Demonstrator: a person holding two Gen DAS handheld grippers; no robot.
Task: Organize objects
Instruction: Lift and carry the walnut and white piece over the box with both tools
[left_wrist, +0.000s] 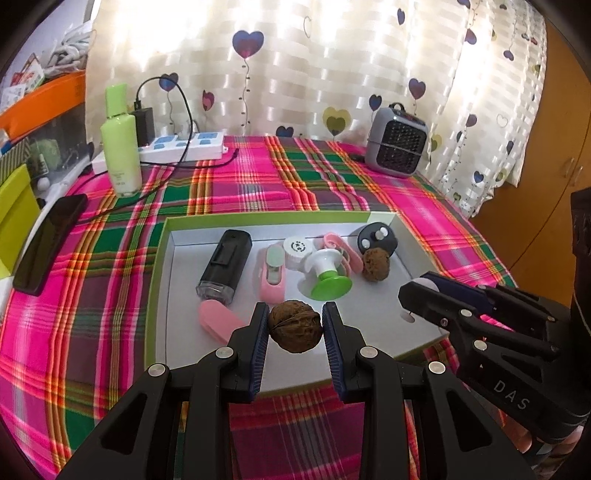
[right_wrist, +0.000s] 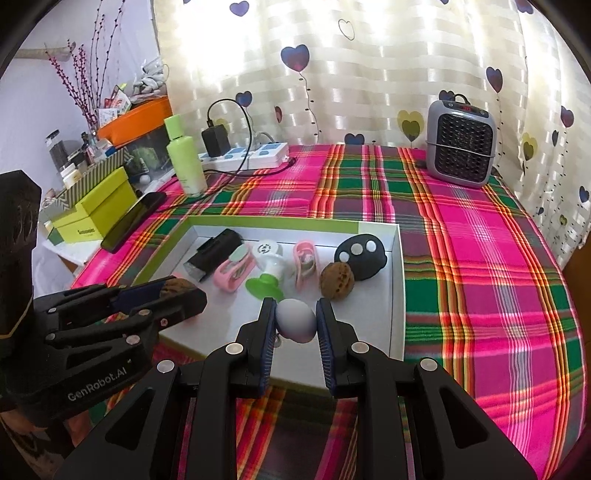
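Observation:
My left gripper (left_wrist: 294, 328) is shut on a brown walnut (left_wrist: 294, 329) and holds it over the near part of a white tray with a green rim (left_wrist: 157, 280). My right gripper (right_wrist: 296, 320) is shut on a pale lilac egg-shaped object (right_wrist: 296, 320) over the tray's near right part (right_wrist: 395, 295). In the tray lie a second walnut (left_wrist: 375, 264), a black cylinder (left_wrist: 225, 266), pink clips (left_wrist: 271, 275), a green-and-white suction piece (left_wrist: 327, 275) and a black round remote (left_wrist: 376, 238). The right gripper also shows in the left wrist view (left_wrist: 417, 291).
A green bottle (left_wrist: 120, 142), a power strip (left_wrist: 184, 146) with charger and cable, and a black phone (left_wrist: 50, 242) sit at the back left. A grey heater (left_wrist: 399, 142) stands at the back right. A plaid cloth (left_wrist: 277, 177) covers the table. Green boxes (right_wrist: 96, 210) stand left.

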